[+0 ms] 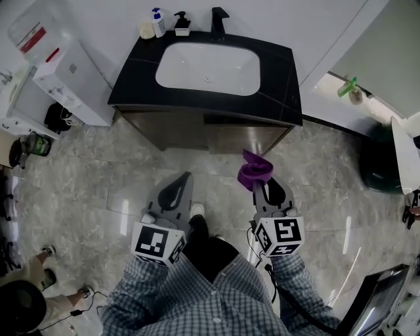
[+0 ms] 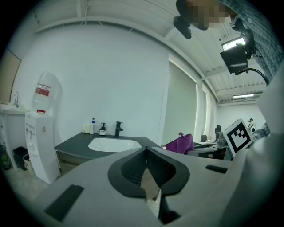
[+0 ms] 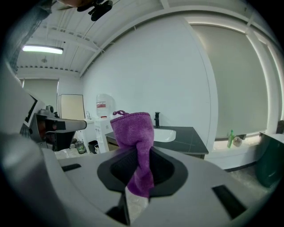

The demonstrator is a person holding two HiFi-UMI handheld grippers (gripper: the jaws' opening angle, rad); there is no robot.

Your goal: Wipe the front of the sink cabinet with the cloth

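Observation:
The sink cabinet (image 1: 216, 133) stands ahead of me, with a dark counter, a white basin (image 1: 207, 67) and a brownish front. My right gripper (image 1: 257, 185) is shut on a purple cloth (image 1: 254, 170), which bunches up above the jaws a short way from the cabinet front, apart from it. In the right gripper view the cloth (image 3: 134, 131) hangs pinched between the jaws of the gripper (image 3: 141, 153). My left gripper (image 1: 188, 176) is shut with nothing in it, level with the right one; its closed tips show in its own view (image 2: 146, 150), with the cloth (image 2: 181, 144) off to the right.
A black faucet (image 1: 218, 20) and soap bottles (image 1: 158, 23) stand at the counter's back. A white water dispenser (image 1: 69, 73) is left of the cabinet, a dark bin (image 1: 380, 165) to the right. A person (image 1: 26, 308) crouches at lower left. A monitor (image 1: 377, 298) is at lower right.

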